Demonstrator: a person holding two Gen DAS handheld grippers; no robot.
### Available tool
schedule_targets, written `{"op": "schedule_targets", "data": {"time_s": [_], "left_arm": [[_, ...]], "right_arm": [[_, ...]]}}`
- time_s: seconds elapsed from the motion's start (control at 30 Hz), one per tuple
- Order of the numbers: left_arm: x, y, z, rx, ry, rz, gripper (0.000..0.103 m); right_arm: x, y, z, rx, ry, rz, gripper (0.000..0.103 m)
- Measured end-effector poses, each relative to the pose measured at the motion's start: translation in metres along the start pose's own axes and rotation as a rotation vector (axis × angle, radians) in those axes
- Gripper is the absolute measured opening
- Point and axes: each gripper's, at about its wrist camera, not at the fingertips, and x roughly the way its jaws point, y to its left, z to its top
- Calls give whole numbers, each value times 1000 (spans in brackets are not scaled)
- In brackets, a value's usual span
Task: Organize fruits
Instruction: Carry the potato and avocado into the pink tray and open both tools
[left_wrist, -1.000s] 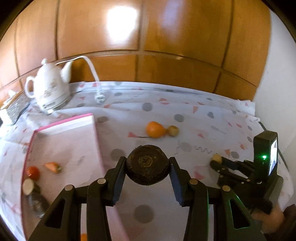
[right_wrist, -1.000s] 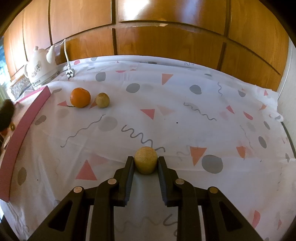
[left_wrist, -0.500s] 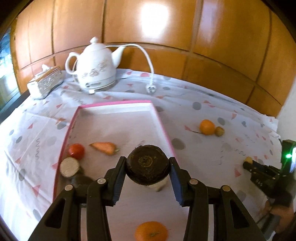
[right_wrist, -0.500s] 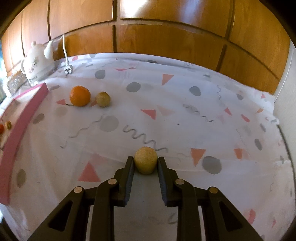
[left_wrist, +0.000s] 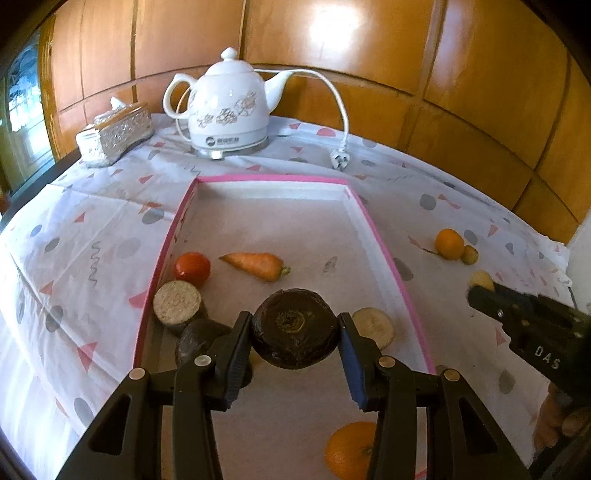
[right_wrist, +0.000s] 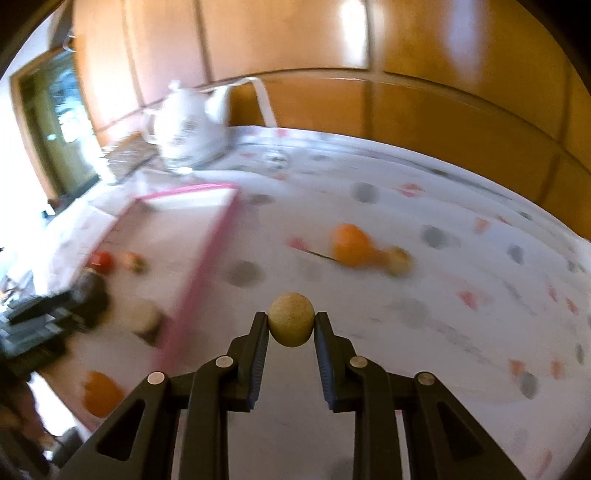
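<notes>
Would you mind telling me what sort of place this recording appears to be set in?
Probably a home dining or living room: a white ceramic electric kettle and a silver patterned tissue box sit on a table under a patterned white tablecloth, against glossy wooden wall panels.

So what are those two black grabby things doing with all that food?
A person is sorting food into a pink-edged tray. The left gripper is shut on a dark round fruit above the tray, where a tomato, a carrot and an orange already lie. The right gripper is shut on a small tan ball-shaped fruit, held over the tablecloth beside the tray. Another orange and a small fruit wait on the cloth.
</notes>
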Motion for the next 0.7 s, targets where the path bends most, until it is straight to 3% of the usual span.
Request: {"op": "schedule_targets", "data": {"time_s": [0.17, 0.37, 0.47, 0.7], "left_arm": [[-2, 9, -2, -25, -4, -4, 48], [-11, 17, 0, -46, -38, 6, 58], [-13, 18, 1, -41, -49, 19, 61], [-14, 16, 1, -39, -51, 21, 62]], "right_arm": [[12, 42, 23, -38, -3, 123, 25], [36, 73, 46, -49, 17, 198, 26], [42, 77, 47, -31, 34, 203, 33], [34, 63, 34, 13, 18, 160, 33]]}}
